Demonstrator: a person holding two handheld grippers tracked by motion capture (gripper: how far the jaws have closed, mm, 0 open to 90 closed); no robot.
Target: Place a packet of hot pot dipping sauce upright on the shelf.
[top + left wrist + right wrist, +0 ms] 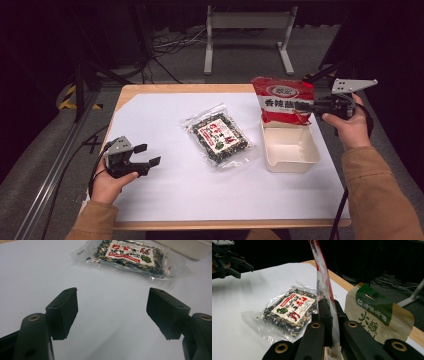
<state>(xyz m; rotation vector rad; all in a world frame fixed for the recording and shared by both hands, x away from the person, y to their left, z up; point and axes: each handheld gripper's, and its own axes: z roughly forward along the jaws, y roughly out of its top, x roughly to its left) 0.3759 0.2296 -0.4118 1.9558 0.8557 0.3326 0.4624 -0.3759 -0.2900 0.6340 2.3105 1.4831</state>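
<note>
While the right gripper (314, 106) has its jaws clamped flat on the edge of the red snack bag (282, 100), the bag hangs upright over the far end of the white box (292, 156), likely so it can be lowered or tipped into the open tray. Seen from the right gripper view, the thin red bag (322, 277) runs straight up between the two black jaws, pinched at its seam, which keeps the floppy packet from folding. A brown paper bag with a green label (377, 315) sits just behind it at the tabletop's edge.

Over at the near left of the white tabletop (165, 200), the left gripper (142, 156) rests low with its jaws apart and nothing between them, pointing toward the clear packet of dark dried food (220, 135). That packet lies flat in the middle, near the box, seemingly next in line.
</note>
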